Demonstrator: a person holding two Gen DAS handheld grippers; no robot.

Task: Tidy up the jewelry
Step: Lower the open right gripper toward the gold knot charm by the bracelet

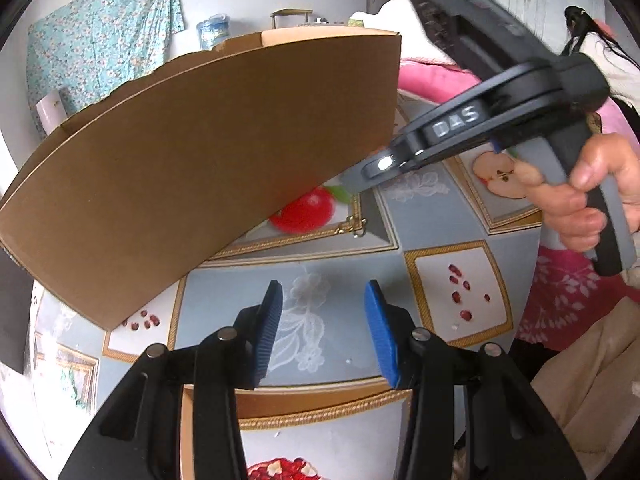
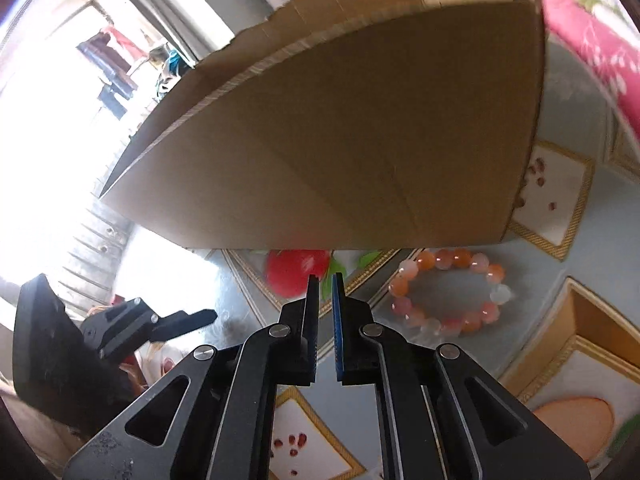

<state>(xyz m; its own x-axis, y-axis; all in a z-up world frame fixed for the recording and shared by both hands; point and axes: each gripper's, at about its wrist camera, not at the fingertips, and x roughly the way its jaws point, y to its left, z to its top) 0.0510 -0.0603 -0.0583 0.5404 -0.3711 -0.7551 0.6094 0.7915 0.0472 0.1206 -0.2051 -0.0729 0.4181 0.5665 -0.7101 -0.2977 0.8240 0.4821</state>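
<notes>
Bracelet (image 2: pixel 450 294) — just beside box (image 2: pixel 340 140) edge

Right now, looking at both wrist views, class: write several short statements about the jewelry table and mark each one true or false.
1. A bead bracelet lies on the tablecloth. True.
2. The bracelet sits inside the cardboard box. False: it lies outside, in front of the box.
3. The left gripper has open jaws with nothing between them. True.
4. The right gripper grips the bracelet. False: its jaws are nearly closed, with the bracelet off to one side.
5. The box is metal. False: it is brown cardboard.
</notes>
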